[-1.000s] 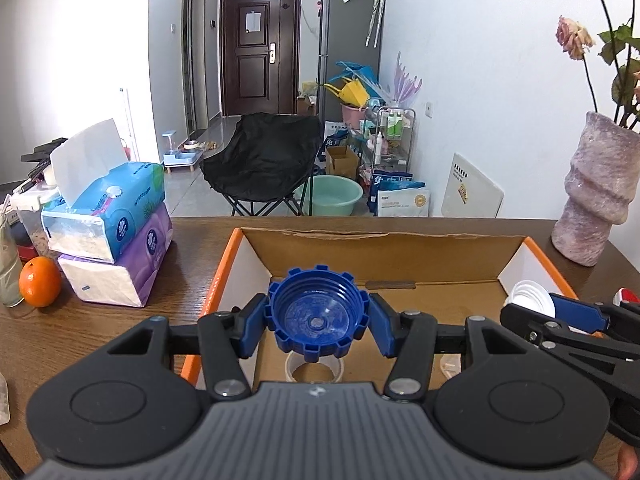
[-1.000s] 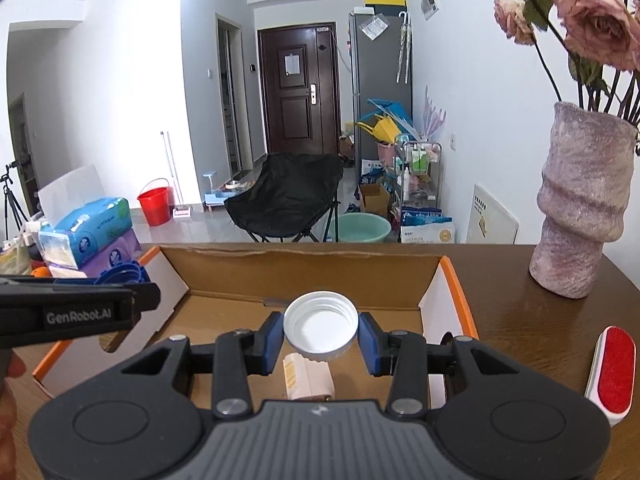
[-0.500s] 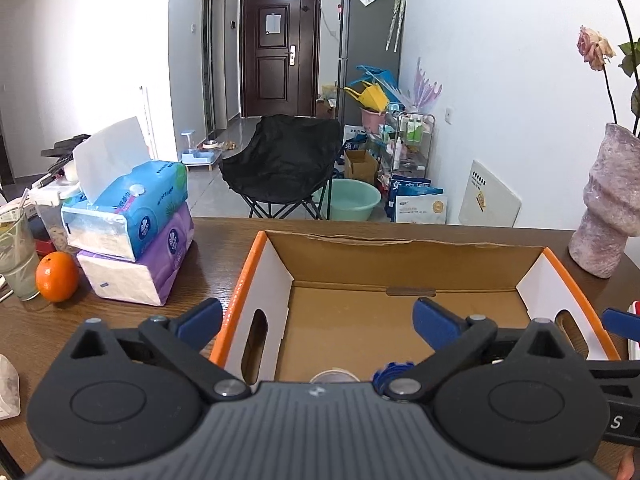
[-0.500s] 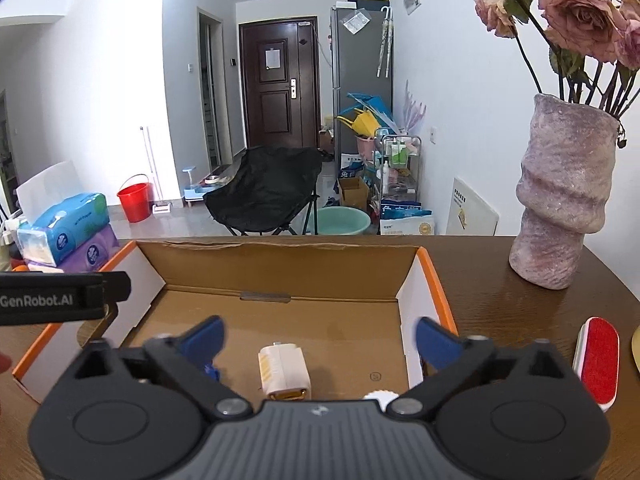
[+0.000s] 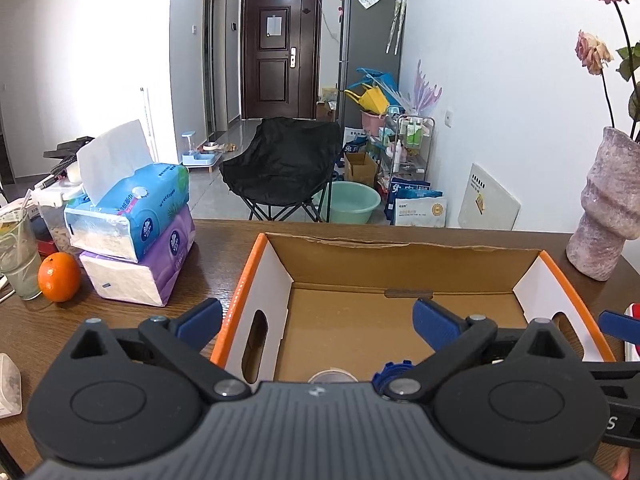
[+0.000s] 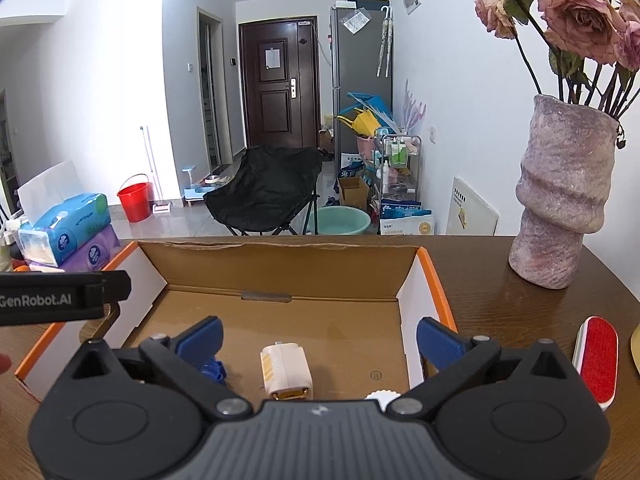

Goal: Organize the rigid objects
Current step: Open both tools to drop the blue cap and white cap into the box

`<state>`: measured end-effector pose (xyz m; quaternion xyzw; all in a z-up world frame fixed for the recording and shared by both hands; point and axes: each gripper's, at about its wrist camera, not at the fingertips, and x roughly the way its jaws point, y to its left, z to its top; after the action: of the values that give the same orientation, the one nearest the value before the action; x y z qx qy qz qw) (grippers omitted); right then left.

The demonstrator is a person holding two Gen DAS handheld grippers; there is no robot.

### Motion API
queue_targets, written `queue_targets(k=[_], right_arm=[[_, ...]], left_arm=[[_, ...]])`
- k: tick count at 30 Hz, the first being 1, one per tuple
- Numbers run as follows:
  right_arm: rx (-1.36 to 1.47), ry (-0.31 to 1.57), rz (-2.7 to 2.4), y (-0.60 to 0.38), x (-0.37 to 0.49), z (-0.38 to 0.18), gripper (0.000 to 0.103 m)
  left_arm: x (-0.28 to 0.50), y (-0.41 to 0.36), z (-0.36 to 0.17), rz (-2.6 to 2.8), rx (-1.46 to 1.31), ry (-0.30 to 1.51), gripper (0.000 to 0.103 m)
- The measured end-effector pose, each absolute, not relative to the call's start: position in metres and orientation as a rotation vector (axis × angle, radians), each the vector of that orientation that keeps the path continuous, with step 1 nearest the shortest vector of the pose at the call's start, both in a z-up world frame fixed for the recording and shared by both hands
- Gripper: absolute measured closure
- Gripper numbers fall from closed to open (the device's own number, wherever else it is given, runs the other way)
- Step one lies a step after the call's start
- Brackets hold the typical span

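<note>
An open cardboard box (image 5: pixel 400 252) (image 6: pixel 288 256) with orange edges stands on the brown table. My left gripper (image 5: pixel 316 314) hangs open over its near left part, with nothing between the fingers. Under it lie a blue ribbed cap (image 5: pixel 390 372) and a clear round piece (image 5: pixel 332 376), both partly hidden by the gripper body. My right gripper (image 6: pixel 318 334) is open over the box's near right part. Below it I see a cream plug-like block (image 6: pixel 286 372), a white cap (image 6: pixel 382 396) and the blue cap (image 6: pixel 212 372) on the box floor.
Two stacked tissue packs (image 5: pixel 136 232), an orange (image 5: pixel 59 276) and a glass (image 5: pixel 18 256) stand left of the box. A pink vase (image 6: pixel 560 204) with dried roses stands at the right, with a red lint brush (image 6: pixel 598 360) nearer. A black chair (image 5: pixel 280 164) lies beyond the table.
Both grippers have opened wide. The blue cap dropped from the left one and the white cap from the right one, and both now lie in the box.
</note>
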<state>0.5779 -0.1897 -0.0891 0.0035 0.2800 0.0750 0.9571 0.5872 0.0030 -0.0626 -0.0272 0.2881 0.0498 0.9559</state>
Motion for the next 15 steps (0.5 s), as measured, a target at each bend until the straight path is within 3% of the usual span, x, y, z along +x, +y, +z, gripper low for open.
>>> queue_targets(k=[15], right_arm=[[0.015, 0.536, 0.155, -0.194, 0.555, -0.076, 0.0]], left_arm=[[0.554, 0.006, -0.048, 0.098, -0.074, 0.539, 0.0]])
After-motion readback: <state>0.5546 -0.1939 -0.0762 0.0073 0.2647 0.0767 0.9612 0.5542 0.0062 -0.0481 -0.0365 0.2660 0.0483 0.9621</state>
